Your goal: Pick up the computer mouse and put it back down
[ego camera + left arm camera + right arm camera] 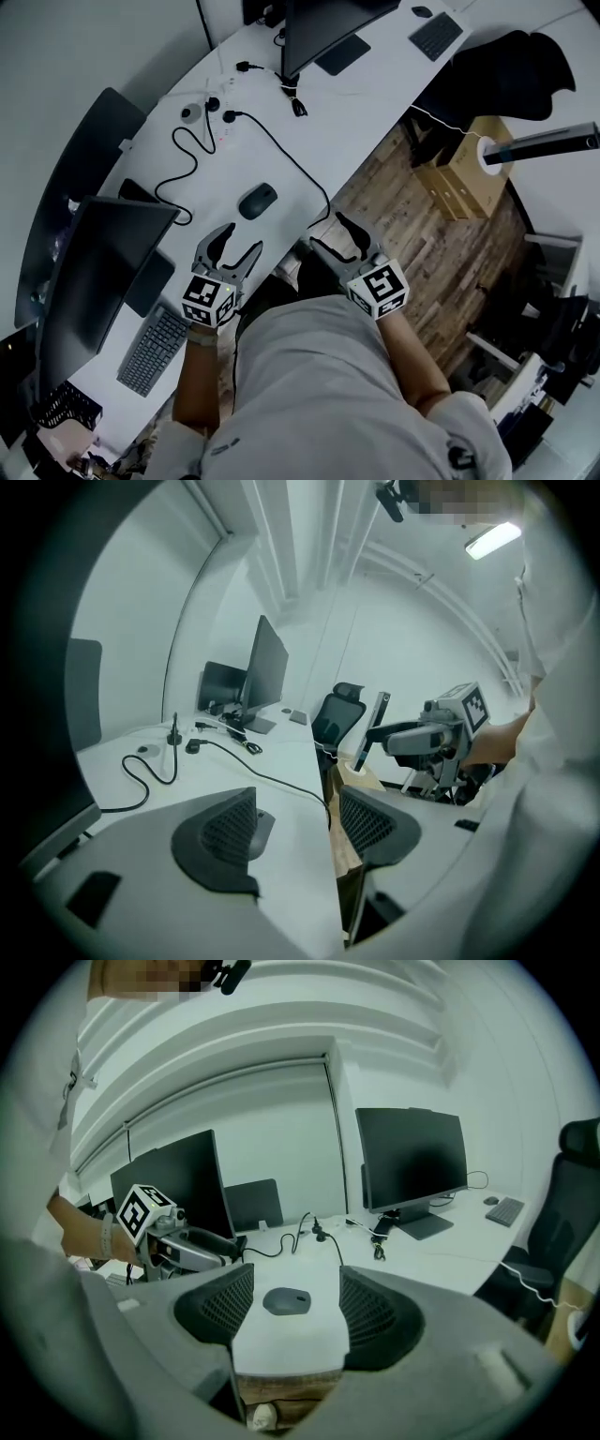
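The mouse lies on the worktop near its edge. The left hand-held gripper and right hand-held gripper hang near it, jaws wide apart, holding nothing.

left gripper: fingers apart | right gripper: fingers apart (both level, side by side)

The computer mouse was dark grey on a white desk, which a black cable crossed. The left gripper and the right gripper carried black-and-white square-marker cubes and black mesh-patterned pads. The floor on the right showed brown wood planks.
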Motion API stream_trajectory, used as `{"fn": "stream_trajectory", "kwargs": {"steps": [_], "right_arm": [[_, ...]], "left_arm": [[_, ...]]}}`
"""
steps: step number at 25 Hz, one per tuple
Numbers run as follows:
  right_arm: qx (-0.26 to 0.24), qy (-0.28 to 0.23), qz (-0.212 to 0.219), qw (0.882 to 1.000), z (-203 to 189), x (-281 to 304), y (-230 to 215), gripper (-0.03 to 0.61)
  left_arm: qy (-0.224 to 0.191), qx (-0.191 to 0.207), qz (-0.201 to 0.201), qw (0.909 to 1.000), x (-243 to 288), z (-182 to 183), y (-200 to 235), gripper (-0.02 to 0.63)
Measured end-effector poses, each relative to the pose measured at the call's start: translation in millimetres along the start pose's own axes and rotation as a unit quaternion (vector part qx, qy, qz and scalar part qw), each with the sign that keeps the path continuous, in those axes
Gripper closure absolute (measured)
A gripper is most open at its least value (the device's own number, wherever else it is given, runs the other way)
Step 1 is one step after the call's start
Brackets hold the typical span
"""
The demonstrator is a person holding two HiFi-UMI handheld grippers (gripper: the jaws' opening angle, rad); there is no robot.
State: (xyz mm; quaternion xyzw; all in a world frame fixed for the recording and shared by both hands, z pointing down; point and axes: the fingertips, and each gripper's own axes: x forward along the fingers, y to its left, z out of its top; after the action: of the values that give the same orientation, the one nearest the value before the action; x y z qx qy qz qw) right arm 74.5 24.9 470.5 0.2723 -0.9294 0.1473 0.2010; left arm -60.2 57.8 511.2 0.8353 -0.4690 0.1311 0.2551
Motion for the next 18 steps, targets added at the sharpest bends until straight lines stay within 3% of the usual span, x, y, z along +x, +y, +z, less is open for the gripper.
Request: {"fn": "stream_trajectory", "kwargs": {"steps": [7,12,18], "right_arm": [[0.028,0.017,-0.029,0.999,-17,-7,-40,0.295],[0.051,0.021,-0.049,0.997,-23,-11,-63,0.295],[0.061,0.032,-0.069,0.995,-29,-19,-83,0.295]], "left_arm": [[0.063,0.012,0.005,0.9979,43,-18,19,0.357],[0.123,0.044,0.015,0.9913,67,-38,31,0.35],[0.164,0.068,0.021,0.984,90,-53,47,0.341]]}}
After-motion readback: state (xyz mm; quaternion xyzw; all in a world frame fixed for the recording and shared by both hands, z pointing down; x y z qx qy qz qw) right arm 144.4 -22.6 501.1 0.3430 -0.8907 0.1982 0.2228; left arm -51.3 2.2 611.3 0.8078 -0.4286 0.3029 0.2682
